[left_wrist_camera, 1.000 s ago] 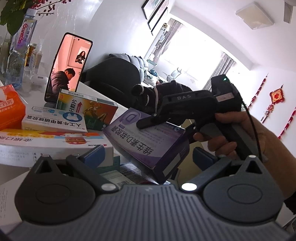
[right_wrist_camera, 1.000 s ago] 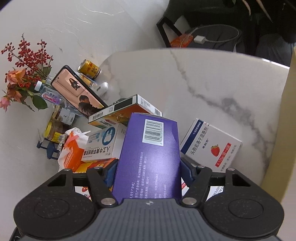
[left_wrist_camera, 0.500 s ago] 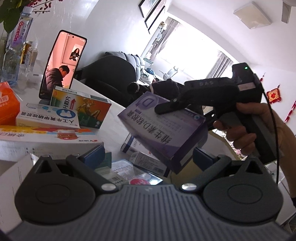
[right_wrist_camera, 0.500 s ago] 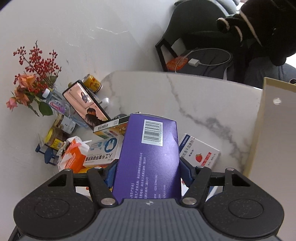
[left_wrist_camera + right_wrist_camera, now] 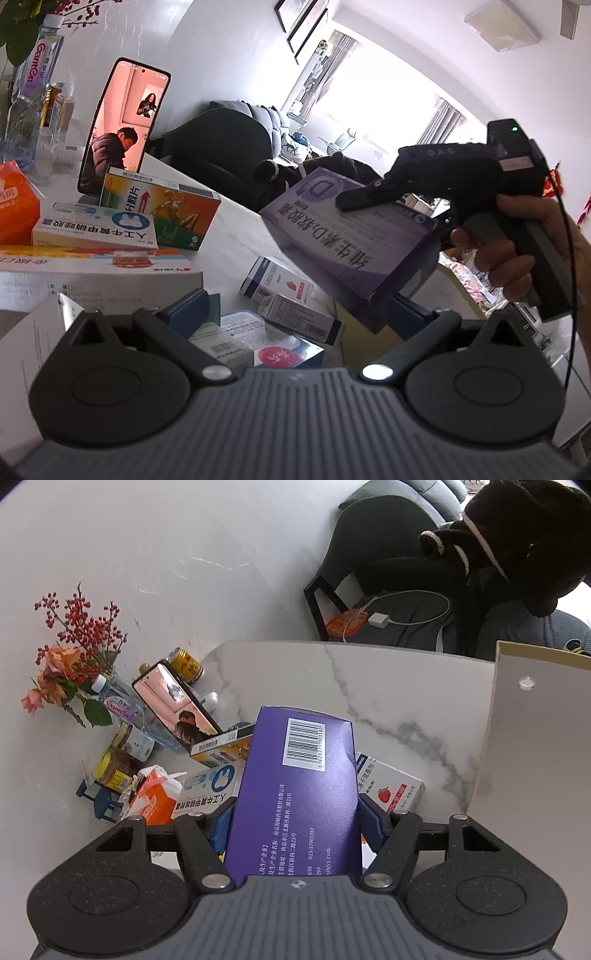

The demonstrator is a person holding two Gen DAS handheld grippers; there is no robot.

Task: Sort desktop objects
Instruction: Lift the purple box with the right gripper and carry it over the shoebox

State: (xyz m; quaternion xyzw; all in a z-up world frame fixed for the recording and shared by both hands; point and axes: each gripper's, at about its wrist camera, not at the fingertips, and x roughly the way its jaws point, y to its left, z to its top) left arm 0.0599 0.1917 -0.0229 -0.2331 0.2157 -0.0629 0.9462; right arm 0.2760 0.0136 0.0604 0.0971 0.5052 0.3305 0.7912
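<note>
My right gripper (image 5: 297, 818) is shut on a purple medicine box (image 5: 295, 801) and holds it in the air above the marble table (image 5: 388, 686). In the left wrist view the same purple box (image 5: 351, 236) hangs tilted at centre right, clamped by the right gripper (image 5: 424, 188). My left gripper (image 5: 295, 306) is open and empty, low over several small medicine boxes (image 5: 295, 314). A white and blue box (image 5: 96, 229), a green and orange box (image 5: 162, 210) and a long white box (image 5: 96, 273) lie at the left.
A phone (image 5: 122, 125) leans upright behind the boxes. An orange tissue pack (image 5: 14, 210), a water bottle (image 5: 33, 77), jars and a flower vase (image 5: 74, 657) crowd the table's left. A strawberry box (image 5: 391, 786) lies on the marble. A beige board (image 5: 535, 738) stands at the right.
My right gripper has lifted the purple box higher and drawn it away from the pile, so more of the table shows below. The left gripper has barely moved.
</note>
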